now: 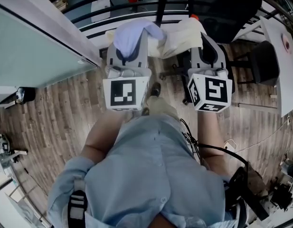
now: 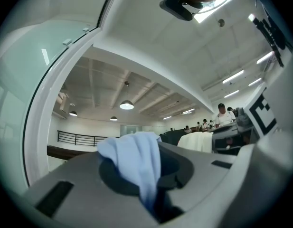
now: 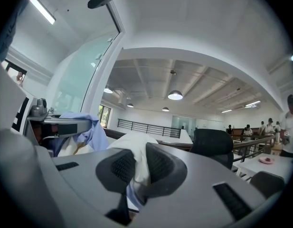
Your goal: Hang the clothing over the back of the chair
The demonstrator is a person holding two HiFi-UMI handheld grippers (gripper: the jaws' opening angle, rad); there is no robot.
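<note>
Head view: left gripper (image 1: 131, 44) and right gripper (image 1: 203, 45) side by side, clothing (image 1: 172, 39) slung between them, black chair (image 1: 225, 6) just beyond.
Left gripper view: jaws pinched on clothing's blue part.
Right gripper view: jaws clamped on its cream part; chair ahead, to the right.

The pale cloth garment (image 1: 177, 39) hangs between the left gripper (image 1: 131, 44) and right gripper (image 1: 203, 34). A black mesh office chair (image 1: 224, 6) stands beyond it, right of a frosted glass partition (image 1: 27, 46)
</note>
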